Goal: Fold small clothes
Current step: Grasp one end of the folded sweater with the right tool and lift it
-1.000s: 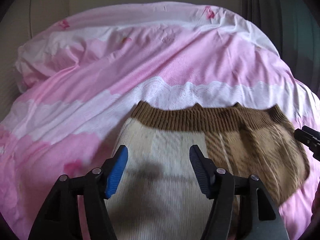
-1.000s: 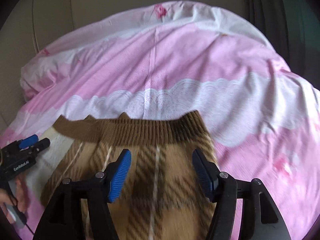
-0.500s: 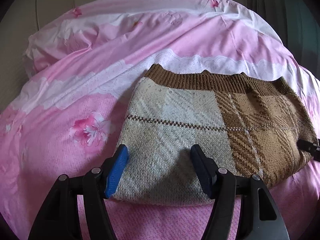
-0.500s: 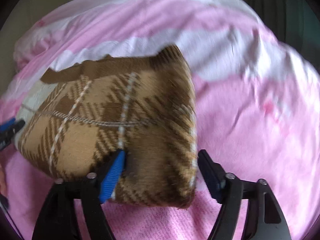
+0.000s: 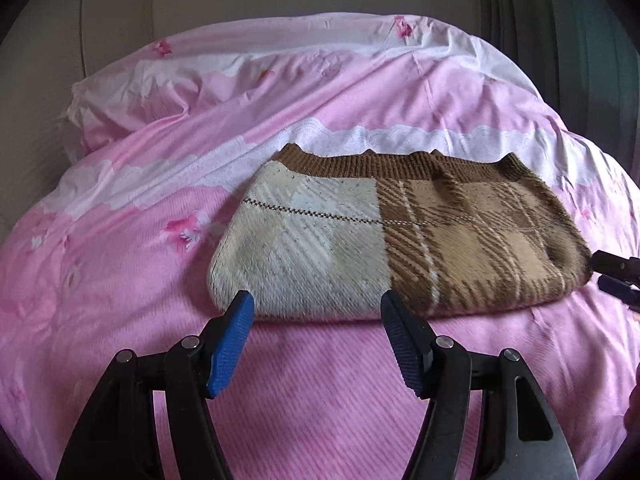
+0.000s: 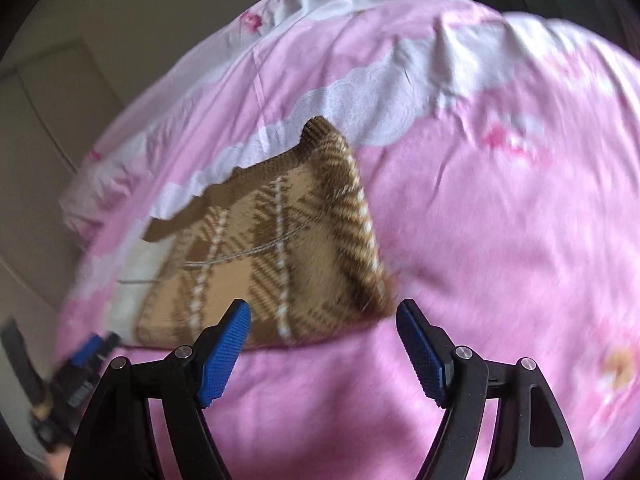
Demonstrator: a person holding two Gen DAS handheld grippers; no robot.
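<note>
Left wrist view: a folded knit sweater [image 5: 396,240], cream on its left half and brown plaid on its right, lies flat on a pink floral duvet [image 5: 320,380], with the left gripper [image 5: 316,312] hovering just in front of its near edge, fingers spread and holding nothing. Right wrist view, somewhat blurred: the right gripper [image 6: 323,320] also has its fingers spread wide and empty near the sweater's [image 6: 272,268] right corner, and the left gripper [image 6: 90,346] seems to sit at the lower left edge.

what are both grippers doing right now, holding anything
left gripper: open, holding nothing, just short of the folded sweater
right gripper: open, holding nothing
</note>
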